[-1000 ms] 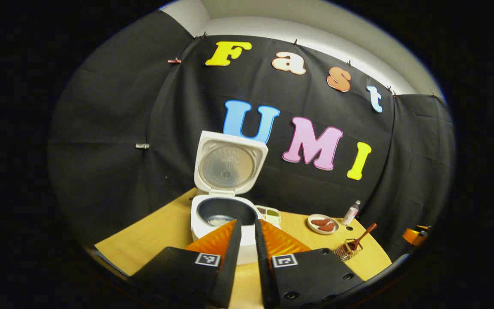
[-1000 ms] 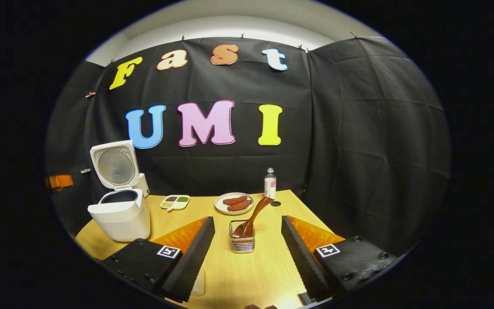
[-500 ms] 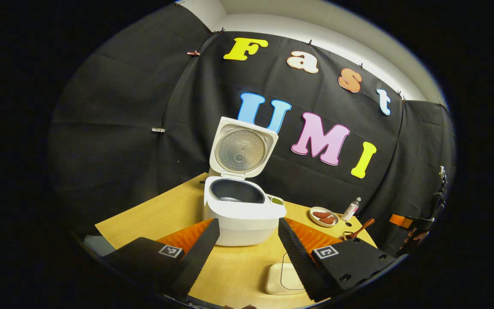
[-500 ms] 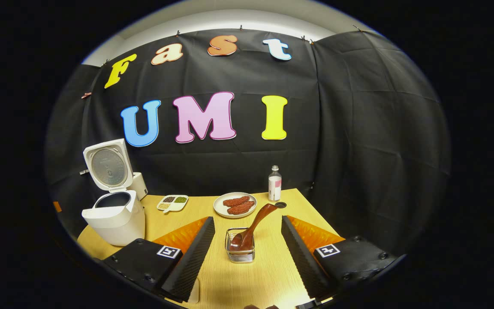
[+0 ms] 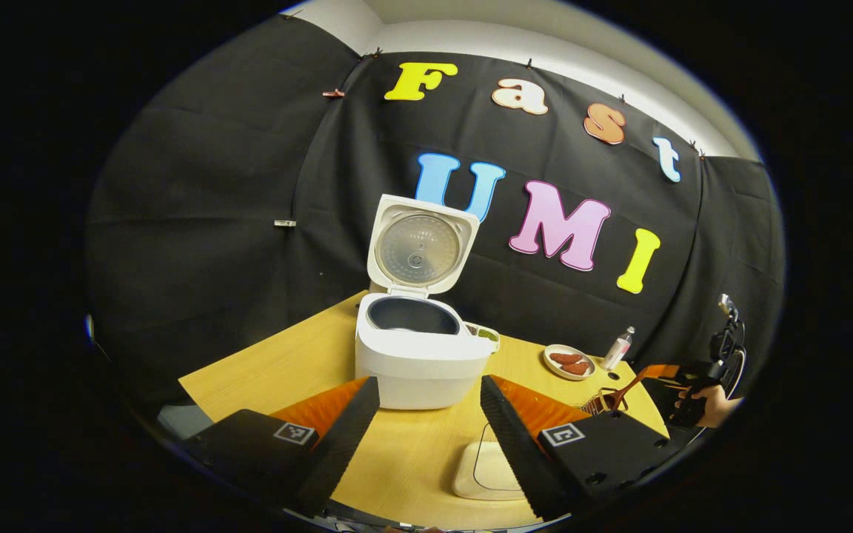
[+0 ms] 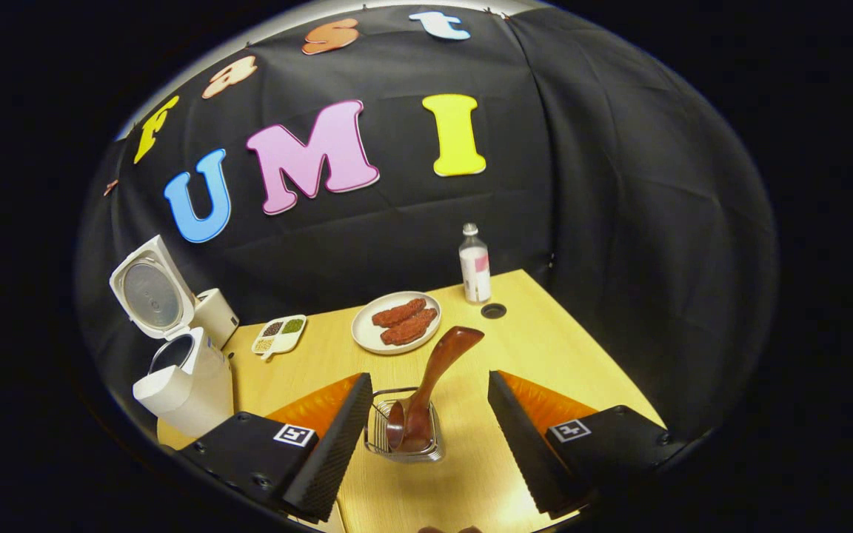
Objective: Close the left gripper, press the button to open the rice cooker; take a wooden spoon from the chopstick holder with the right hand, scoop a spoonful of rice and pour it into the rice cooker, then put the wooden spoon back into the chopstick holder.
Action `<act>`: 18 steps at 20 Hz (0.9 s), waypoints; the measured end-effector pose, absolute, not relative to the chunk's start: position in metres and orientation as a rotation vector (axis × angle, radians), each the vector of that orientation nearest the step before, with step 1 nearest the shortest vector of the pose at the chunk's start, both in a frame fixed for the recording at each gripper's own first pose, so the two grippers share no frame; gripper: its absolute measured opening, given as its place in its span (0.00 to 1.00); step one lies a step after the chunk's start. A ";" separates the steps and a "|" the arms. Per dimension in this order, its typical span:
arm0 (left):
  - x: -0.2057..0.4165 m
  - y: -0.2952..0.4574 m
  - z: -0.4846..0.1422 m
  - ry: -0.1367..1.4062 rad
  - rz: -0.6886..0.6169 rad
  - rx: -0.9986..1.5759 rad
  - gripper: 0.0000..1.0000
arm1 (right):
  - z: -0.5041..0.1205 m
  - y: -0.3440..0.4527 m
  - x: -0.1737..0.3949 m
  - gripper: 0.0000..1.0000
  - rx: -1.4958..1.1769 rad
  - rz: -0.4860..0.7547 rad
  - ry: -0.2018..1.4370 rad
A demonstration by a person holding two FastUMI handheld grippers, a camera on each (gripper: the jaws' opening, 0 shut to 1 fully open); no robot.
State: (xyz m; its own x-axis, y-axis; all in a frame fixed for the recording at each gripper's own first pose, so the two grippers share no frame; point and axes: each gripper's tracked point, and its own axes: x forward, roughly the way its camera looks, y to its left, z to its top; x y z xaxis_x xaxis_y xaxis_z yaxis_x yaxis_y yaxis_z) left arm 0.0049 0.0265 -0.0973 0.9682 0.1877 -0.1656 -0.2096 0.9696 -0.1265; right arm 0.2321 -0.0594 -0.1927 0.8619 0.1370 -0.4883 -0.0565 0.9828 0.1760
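Observation:
The white rice cooker (image 5: 419,359) stands on the table with its lid (image 5: 417,248) raised and its dark inner pot showing. My left gripper (image 5: 429,381) is open, a short way in front of the cooker and holding nothing. A brown wooden spoon (image 6: 445,355) leans in the wire chopstick holder (image 6: 406,437). My right gripper (image 6: 429,376) is open just above and before the holder, and the spoon handle rises in the gap without touching either finger. The left gripper view has the spoon (image 5: 625,386) at far right, by a hand (image 5: 715,406).
On the wooden table (image 6: 545,348) are a divided dish of grains (image 6: 280,334), a plate of sausages (image 6: 395,322), a small bottle (image 6: 474,265) and a cable hole (image 6: 493,311). A pale square tray (image 5: 482,474) lies near the front edge. The cooker (image 6: 182,377) stands at the left.
My left gripper went from shut at the cooker's front to open and drew back. My right gripper moved closer over the chopstick holder and tipped downward.

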 end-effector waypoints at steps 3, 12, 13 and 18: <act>0.003 0.014 -0.104 0.172 0.228 -0.131 0.95 | -0.219 -0.064 0.260 0.99 0.206 0.082 0.571; 0.004 -0.030 -0.119 0.207 0.241 -0.109 0.95 | -0.259 -0.056 0.306 0.92 0.393 0.046 0.650; 0.003 -0.033 -0.119 0.211 0.240 -0.110 0.95 | -0.260 -0.051 0.306 0.80 0.417 0.055 0.664; 0.008 -0.051 -0.127 0.230 0.212 -0.103 0.95 | -0.245 -0.048 0.305 0.35 0.428 0.052 0.641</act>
State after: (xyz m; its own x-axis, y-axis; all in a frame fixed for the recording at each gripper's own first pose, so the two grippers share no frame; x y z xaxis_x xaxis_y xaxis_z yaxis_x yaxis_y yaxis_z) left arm 0.0076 -0.0512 -0.1273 0.9516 0.1965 -0.2363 -0.2200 0.9725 -0.0770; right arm 0.3045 -0.0479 -0.2447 0.8031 0.1777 -0.5688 0.0836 0.9114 0.4028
